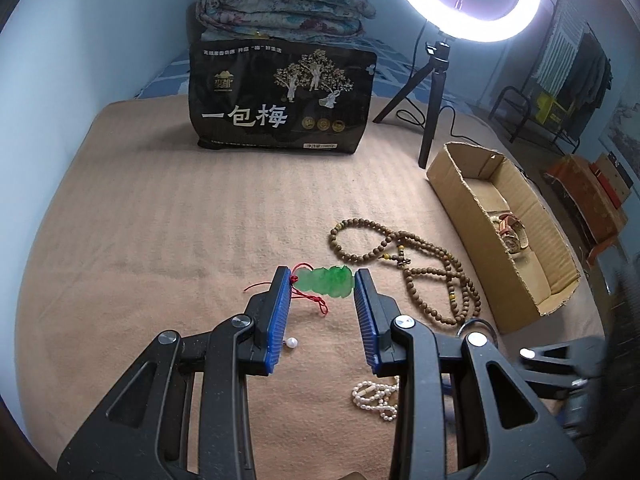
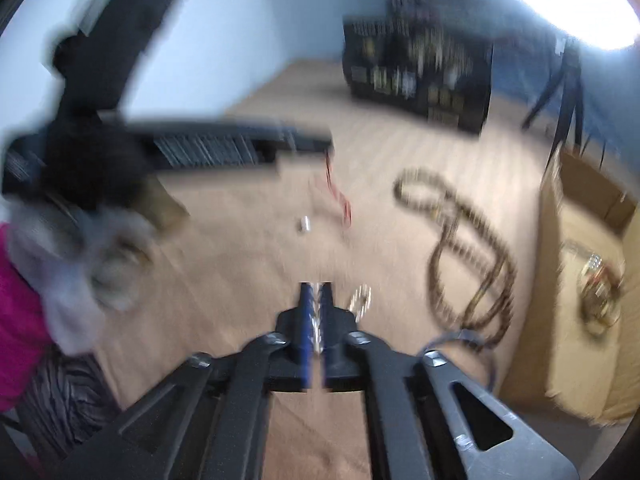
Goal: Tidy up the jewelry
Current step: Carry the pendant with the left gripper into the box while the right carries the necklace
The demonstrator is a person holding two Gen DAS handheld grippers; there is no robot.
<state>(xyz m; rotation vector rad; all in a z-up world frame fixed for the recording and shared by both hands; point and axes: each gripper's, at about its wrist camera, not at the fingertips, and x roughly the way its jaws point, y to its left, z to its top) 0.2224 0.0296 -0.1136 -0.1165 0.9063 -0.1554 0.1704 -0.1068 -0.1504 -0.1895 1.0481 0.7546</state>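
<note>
A green jade pendant (image 1: 326,283) on a red cord sits between the blue pads of my left gripper (image 1: 322,280), which is shut on it above the tan blanket (image 1: 160,220). In the blurred right wrist view my right gripper (image 2: 316,292) has its pads close together on a strand of the white pearl necklace (image 2: 362,298). The rest of the pearl necklace (image 1: 376,396) lies below the left gripper. A brown wooden bead necklace (image 1: 420,264) and a single loose pearl (image 1: 292,343) lie on the blanket. A cardboard box (image 1: 460,184) at the right holds a watch (image 1: 512,232).
A black printed bag (image 1: 280,100) stands at the back with a folded quilt (image 1: 280,0) behind it. A ring light (image 1: 460,0) on a tripod (image 1: 432,100) stands at the back right. A person's pink sleeve (image 2: 16,320) and grey-gloved hand (image 2: 68,240) hold the left gripper.
</note>
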